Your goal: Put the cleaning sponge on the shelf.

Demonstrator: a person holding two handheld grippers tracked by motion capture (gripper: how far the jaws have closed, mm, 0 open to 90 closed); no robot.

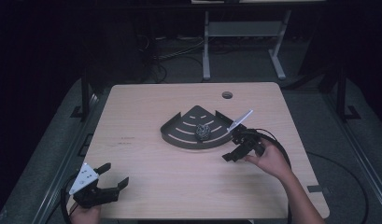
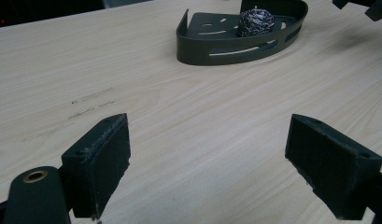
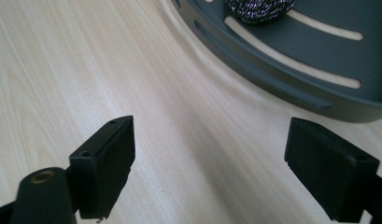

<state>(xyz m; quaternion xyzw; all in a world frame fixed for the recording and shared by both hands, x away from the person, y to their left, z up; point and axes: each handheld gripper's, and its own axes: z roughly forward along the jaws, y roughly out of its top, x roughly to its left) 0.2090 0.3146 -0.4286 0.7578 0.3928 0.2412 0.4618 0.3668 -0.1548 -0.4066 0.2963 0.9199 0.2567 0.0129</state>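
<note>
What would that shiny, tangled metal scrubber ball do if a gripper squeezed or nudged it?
The silvery wire scrubber ball looks loosely tangled, so it would probably squash and spring back. It seems light for its size. Being rounded, it might roll, though the rim of the dark grey slotted corner tray would likely stop it.

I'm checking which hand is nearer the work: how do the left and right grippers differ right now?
The right gripper hovers just beside the curved front wall of the dark corner tray, while the left gripper sits far off at the table's near left corner. The right one points back across the table; the left points toward the tray and the steel scouring ball in it. Both are open and hold nothing.
</note>
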